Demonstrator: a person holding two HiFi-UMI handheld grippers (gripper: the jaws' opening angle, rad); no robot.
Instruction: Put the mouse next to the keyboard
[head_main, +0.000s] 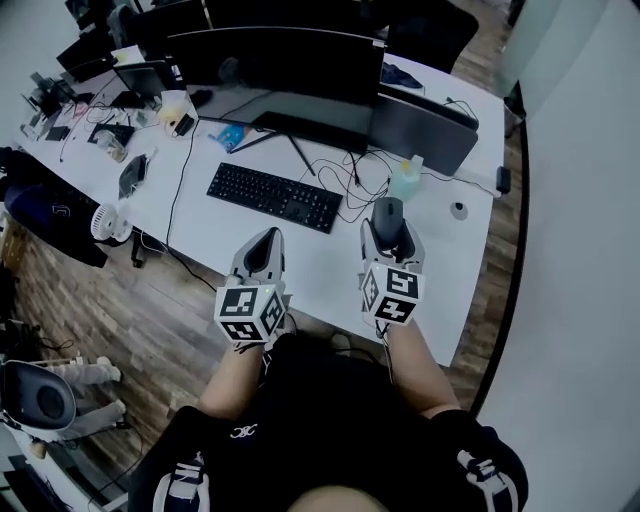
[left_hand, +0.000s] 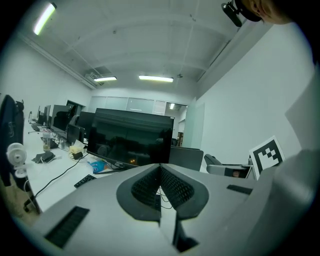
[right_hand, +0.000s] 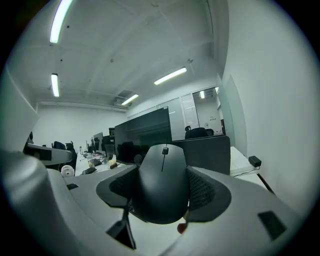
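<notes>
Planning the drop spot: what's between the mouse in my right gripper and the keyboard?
In the head view, only loose black cables on the white desk separate mouse and keyboard.

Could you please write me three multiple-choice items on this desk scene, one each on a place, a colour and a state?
1. Where does the keyboard lie from the mouse?
A. to its left
B. to its right
C. on top of it

2. What colour is the mouse?
A. white
B. black
C. red

3. How is the left gripper?
A. wide open
B. shut on the keyboard
C. shut and empty

Answers:
1 A: the head view shows the keyboard left of the mouse, which the right gripper holds.
2 B: it looks black in both views.
3 C: its jaws meet with nothing between them.
</notes>
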